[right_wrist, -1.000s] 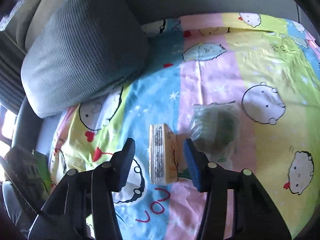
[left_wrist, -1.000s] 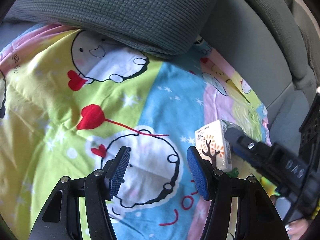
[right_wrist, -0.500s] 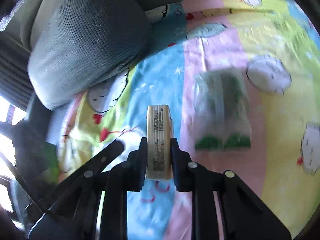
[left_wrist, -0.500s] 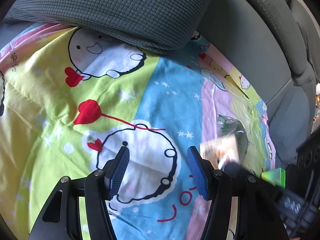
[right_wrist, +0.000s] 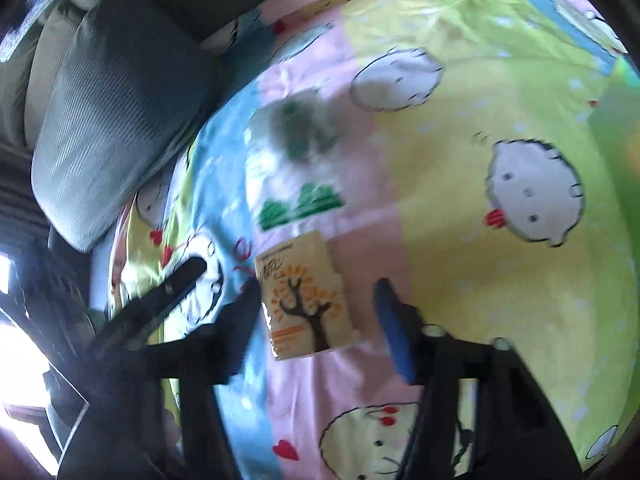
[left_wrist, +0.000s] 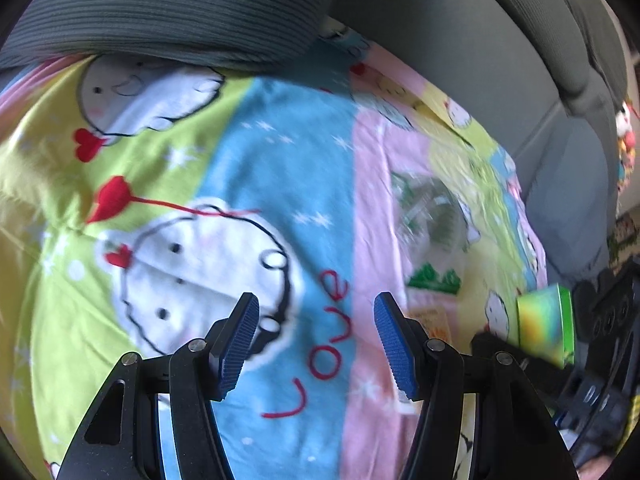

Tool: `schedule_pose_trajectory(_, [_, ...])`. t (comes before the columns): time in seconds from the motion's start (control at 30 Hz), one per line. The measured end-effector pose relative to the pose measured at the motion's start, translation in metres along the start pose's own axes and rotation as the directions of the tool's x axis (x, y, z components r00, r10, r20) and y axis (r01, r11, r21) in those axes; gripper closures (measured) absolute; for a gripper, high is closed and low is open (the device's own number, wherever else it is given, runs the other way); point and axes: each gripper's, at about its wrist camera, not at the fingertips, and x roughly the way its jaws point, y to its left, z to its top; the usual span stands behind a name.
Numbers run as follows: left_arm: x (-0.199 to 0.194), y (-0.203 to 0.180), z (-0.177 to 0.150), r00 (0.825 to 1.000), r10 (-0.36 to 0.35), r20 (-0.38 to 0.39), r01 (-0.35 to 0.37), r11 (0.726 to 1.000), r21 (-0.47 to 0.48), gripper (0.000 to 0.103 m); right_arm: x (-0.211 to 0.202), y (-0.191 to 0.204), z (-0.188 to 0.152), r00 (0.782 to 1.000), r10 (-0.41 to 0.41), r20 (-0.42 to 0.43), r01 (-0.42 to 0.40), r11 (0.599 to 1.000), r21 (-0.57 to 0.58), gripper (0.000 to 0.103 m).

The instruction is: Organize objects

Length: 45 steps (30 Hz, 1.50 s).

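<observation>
Released tissue pack [right_wrist: 306, 300] between opened right tongs [right_wrist: 316, 320]

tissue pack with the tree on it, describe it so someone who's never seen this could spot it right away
On the cartoon-print blanket below the grey pillow, find the pink stripe. There the tissue pack lies flat between the fingers of the open right gripper, just below a clear plastic bag with green print. It alone is cream, with a brown tree and orange leaves.
</observation>
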Motion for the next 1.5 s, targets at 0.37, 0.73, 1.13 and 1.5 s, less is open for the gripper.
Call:
schedule_pose_trajectory(0.37, [0.012, -0.046, -0.025, 0.993, -0.072, -0.092, 0.083, 0.988, 0.126, 0.042, -0.019, -0.016, 0.011, 0.997, 0.070, 0.030, -0.069, 0.997, -0.019, 0.057])
schedule_pose_trajectory(0.73, [0.032, -0.065, -0.043, 0.983, -0.088, -0.164, 0.118, 0.976, 0.184, 0.042, -0.002, -0.015, 0.010, 0.990, 0.134, -0.037, -0.134, 0.991, 0.000, 0.056])
schedule_pose_trajectory(1.13, [0.036, -0.064, -0.045, 0.980, -0.117, -0.162, 0.147, 0.971, 0.189, 0.049, 0.024, -0.010, 0.007, 0.984, 0.140, -0.112, -0.141, 0.990, 0.000, 0.056])
schedule_pose_trajectory(1.5, [0.027, -0.067, -0.042, 0.990, -0.093, -0.110, 0.115, 0.968, 0.222, 0.051, 0.028, -0.005, 0.005, 0.986, 0.113, -0.119, -0.119, 0.992, -0.039, 0.056])
